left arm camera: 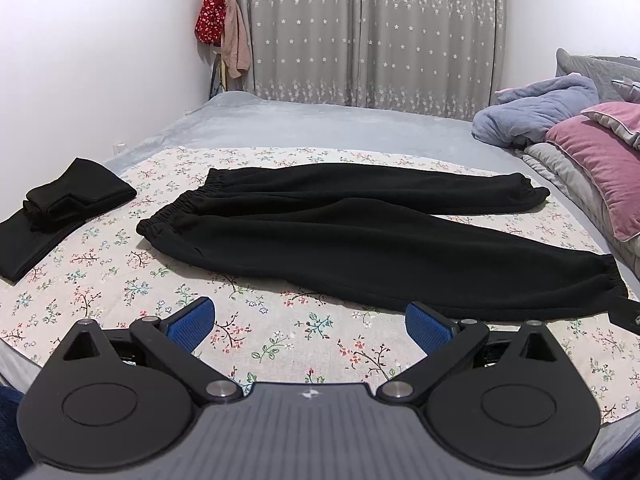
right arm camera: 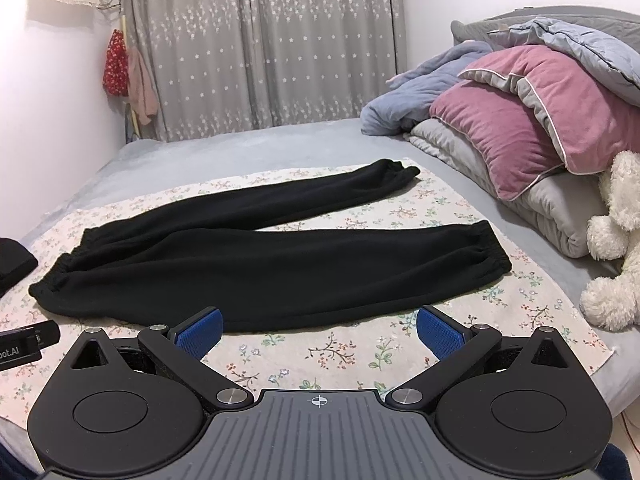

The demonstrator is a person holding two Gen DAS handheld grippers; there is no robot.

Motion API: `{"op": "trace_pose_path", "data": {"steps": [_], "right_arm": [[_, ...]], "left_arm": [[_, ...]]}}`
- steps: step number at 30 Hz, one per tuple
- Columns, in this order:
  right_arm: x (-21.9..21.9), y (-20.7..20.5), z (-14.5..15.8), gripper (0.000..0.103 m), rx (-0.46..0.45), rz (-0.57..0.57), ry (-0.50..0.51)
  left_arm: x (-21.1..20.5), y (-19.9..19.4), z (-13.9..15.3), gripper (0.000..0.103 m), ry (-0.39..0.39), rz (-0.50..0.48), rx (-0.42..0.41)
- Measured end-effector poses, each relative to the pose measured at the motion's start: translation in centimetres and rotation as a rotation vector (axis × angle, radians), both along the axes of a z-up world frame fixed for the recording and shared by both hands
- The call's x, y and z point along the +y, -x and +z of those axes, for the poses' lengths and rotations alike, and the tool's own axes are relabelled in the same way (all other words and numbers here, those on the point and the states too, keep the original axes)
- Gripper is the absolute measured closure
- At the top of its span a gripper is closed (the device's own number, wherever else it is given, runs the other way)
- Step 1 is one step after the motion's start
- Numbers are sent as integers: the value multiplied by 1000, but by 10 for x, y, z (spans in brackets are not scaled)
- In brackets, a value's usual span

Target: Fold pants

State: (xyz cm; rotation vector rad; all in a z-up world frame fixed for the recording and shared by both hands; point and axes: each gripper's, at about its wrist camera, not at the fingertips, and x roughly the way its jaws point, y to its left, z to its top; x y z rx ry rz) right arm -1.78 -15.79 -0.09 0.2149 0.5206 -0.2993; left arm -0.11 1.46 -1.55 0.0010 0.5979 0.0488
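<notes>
pants [left arm camera: 360, 236] flat on bed [left arm camera: 280, 120], unfolded, waistband at 9 o'clock | left tool [left arm camera: 310, 326] and right tool [right arm camera: 318, 330] spread, empty | every fold remains

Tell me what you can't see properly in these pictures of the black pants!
- Underside of the pants: hidden by their own cloth, both views.
- Folded black clothes: right wrist view cuts them off at its left edge.
- Right gripper: left wrist view shows only a tip at its right edge.
- White plush toy: cut off, right edge.

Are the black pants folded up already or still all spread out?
Spread out. The black pants lie flat on the flowery sheet, both legs stretched apart and nothing doubled over.
</notes>
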Motion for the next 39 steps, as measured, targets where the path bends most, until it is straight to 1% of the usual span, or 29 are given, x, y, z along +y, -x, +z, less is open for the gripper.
{"op": "trace_pose_path", "data": {"steps": [11,39], "right_arm": [[4,-1,-1,0,10,12,28],[7,-2,-3,0,20,16,35]], "left_arm": [[-1,1,2,1,7,-10,0],[0,0,-1,1,23,-31,12]]}}
